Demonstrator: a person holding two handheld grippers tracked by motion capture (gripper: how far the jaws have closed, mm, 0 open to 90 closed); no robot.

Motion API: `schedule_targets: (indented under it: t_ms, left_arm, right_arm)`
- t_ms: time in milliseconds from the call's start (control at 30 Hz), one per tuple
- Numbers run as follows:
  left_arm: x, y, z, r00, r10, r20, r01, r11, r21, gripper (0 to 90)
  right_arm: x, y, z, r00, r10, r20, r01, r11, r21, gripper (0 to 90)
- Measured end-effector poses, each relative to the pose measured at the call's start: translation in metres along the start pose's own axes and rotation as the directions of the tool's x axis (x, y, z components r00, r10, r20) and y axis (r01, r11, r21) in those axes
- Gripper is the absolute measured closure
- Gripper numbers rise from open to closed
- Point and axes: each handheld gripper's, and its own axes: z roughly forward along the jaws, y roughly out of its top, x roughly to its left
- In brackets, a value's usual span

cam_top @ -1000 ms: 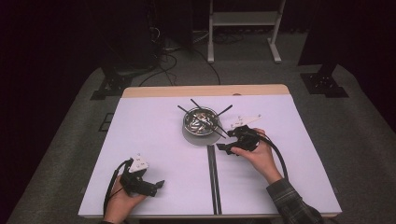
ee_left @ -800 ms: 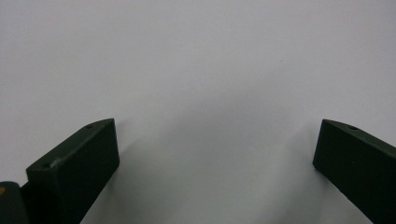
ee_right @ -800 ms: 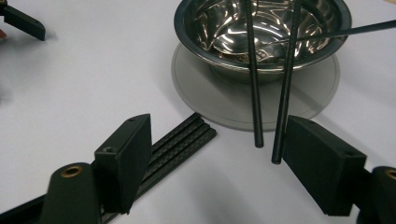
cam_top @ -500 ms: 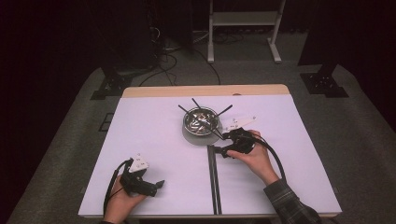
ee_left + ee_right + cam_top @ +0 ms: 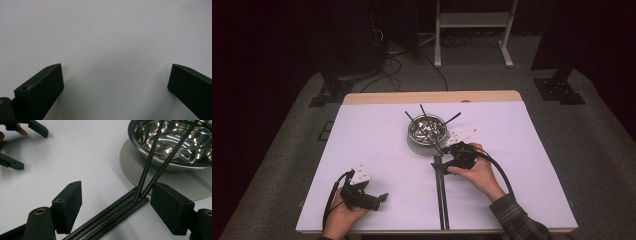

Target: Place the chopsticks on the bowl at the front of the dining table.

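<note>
Two thin black rods (image 5: 160,167) are seen leaning out of a steel bowl (image 5: 175,142) in the upper right of the right gripper view, their lower ends resting at the top end of a pair of flat carbon-fibre strips (image 5: 110,216) that run diagonally toward the lower left of that frame. In the high view the same rods (image 5: 434,141) are found just below the bowl (image 5: 427,129) at the centre of the frame, with further rods sticking out of it (their number cannot be told), and the strips (image 5: 441,195) run straight down to the near table edge.

The rod ends and the strips are bracketed by the jaws of the right gripper (image 5: 117,203), which stand wide apart; the right jaw is just beside the rod ends, though contact cannot be made out, and nothing is clamped. In the high view this gripper (image 5: 447,161) is held just below the bowl.

The left gripper (image 5: 379,198) is rested at the lower left of the white table (image 5: 372,145), well apart from the bowl. Its jaws are spread wide over bare white surface in its own view (image 5: 115,85), with nothing between them.
</note>
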Motion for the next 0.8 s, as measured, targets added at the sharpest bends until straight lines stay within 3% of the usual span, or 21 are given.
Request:
schedule_targets:
  t_ms: [800]
  left_arm:
    - [0.000,0.000,0.000,1.0000,-0.001,0.000,0.001,1.0000,0.000,0.0]
  right_arm:
    - [0.025,0.008,0.021,0.9970,-0.040,-0.067,0.042,0.999,0.017,23.9]
